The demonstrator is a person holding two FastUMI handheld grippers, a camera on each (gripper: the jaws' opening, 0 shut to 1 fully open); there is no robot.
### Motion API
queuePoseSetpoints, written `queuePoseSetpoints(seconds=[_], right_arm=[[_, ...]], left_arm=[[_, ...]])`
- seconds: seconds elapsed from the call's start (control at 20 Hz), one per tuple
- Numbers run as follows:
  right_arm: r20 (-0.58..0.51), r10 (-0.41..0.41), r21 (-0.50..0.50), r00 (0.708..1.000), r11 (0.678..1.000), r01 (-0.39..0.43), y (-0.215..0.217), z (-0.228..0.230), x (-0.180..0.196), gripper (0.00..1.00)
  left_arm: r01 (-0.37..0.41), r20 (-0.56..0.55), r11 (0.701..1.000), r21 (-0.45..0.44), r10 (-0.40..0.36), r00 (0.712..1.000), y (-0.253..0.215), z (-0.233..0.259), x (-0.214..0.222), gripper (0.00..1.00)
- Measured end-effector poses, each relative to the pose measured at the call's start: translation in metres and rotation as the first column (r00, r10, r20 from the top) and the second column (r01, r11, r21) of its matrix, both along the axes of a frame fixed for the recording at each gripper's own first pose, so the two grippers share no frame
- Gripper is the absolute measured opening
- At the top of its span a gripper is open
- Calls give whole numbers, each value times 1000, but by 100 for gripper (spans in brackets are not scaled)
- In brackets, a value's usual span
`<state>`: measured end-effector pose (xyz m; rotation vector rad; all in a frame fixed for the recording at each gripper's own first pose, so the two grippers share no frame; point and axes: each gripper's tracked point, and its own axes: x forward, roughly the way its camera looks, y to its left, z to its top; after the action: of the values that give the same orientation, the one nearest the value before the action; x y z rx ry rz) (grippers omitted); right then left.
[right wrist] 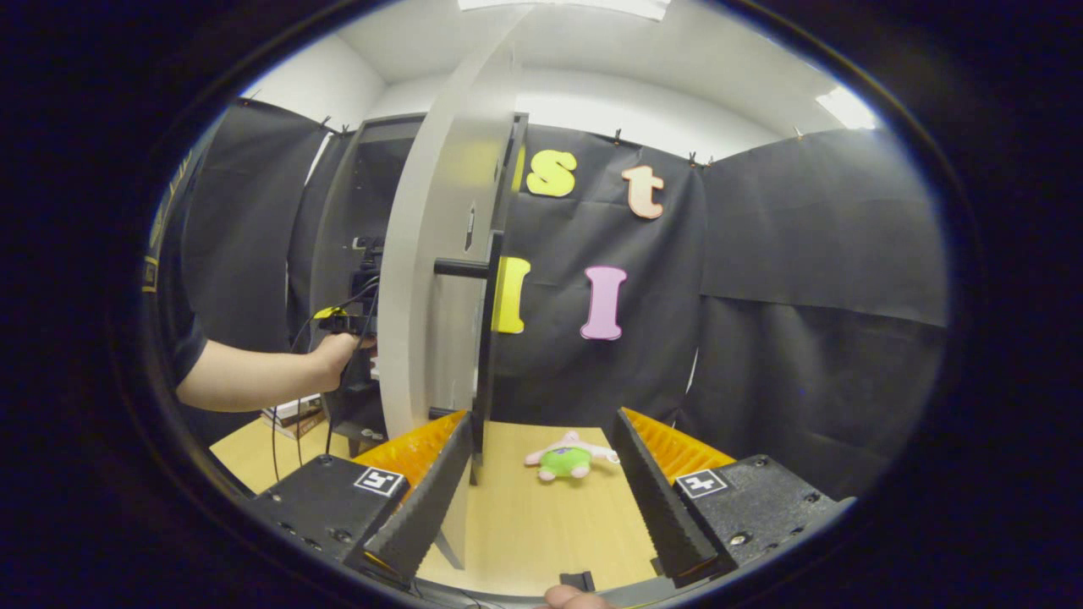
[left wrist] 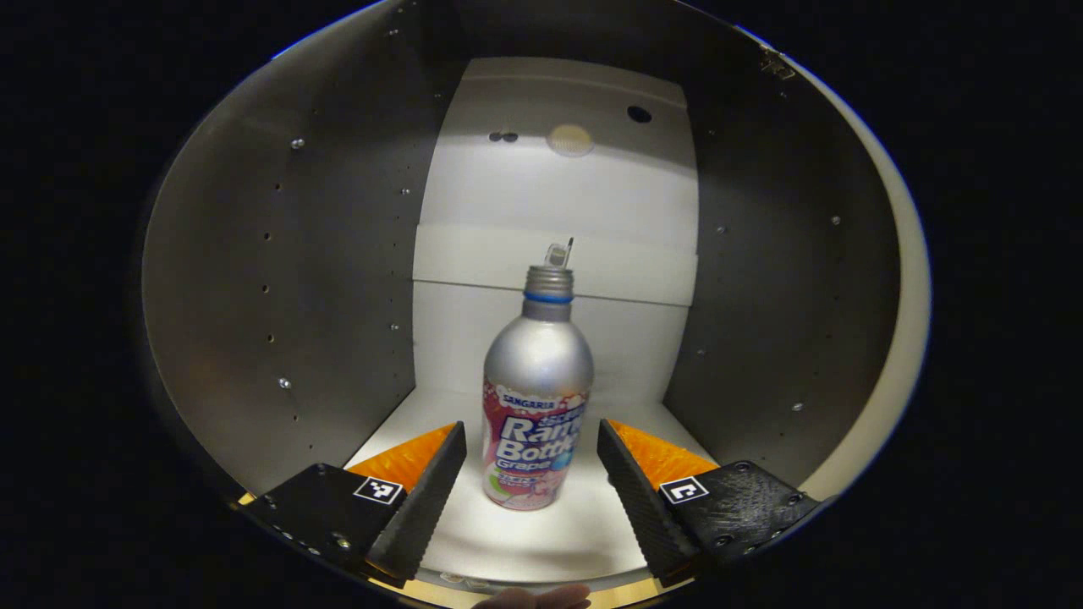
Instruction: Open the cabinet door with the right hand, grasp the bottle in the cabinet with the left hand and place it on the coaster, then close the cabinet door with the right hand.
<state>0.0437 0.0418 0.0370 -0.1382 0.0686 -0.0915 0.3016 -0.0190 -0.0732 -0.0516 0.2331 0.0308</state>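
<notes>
A silver bottle with a pink label and a blue neck ring stands upright on the white floor of the cabinet. My left gripper is open inside the cabinet, a finger on either side of the bottle's lower half, with gaps to both. In the right gripper view the cabinet door stands swung open, seen nearly edge-on, with a dark bar handle. My right gripper is open, its left finger close to the door's lower edge. A person's hand holds the other gripper into the cabinet at left.
The cabinet's grey side walls close in on both sides of the left gripper, with a white back panel behind the bottle. A pink and green plush toy lies on the wooden table past the door.
</notes>
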Motion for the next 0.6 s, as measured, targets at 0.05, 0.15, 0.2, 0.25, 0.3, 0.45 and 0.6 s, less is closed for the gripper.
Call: queuePoseSetpoints(seconds=[0.05, 0.15, 0.2, 0.25, 0.3, 0.45, 0.6], right_arm=[[2, 3, -5, 1000, 1000, -3, 0, 1, 1, 100], [0, 8, 4, 1000, 1000, -8, 1, 1, 2, 98], [-1, 1, 6, 1000, 1000, -1, 0, -1, 3, 99], [-2, -3, 6, 1000, 1000, 3, -1, -1, 3, 99], [-2, -3, 6, 1000, 1000, 3, 0, -1, 3, 99], [-4, -12, 5, 1000, 1000, 12, -1, 0, 1, 98], [-4, -18, 3, 1000, 1000, 18, -1, 1, 0, 98]], left_arm=[[0, -14, 1000, -4, 0, 1000, 0, -5, 6, 94], [8, -6, 1000, -23, -8, 1000, 0, -6, 14, 93], [0, -8, 999, -42, -1, 1000, 1, -5, 16, 92], [-12, -4, 999, -51, 12, 1000, 3, -4, 16, 83], [-32, -6, 998, -52, 31, 999, 7, -5, 16, 82], [-55, -7, 998, -29, 55, 998, 12, -4, 14, 80], [-18, 11, 999, -39, 18, 1000, 6, 4, 4, 80]])
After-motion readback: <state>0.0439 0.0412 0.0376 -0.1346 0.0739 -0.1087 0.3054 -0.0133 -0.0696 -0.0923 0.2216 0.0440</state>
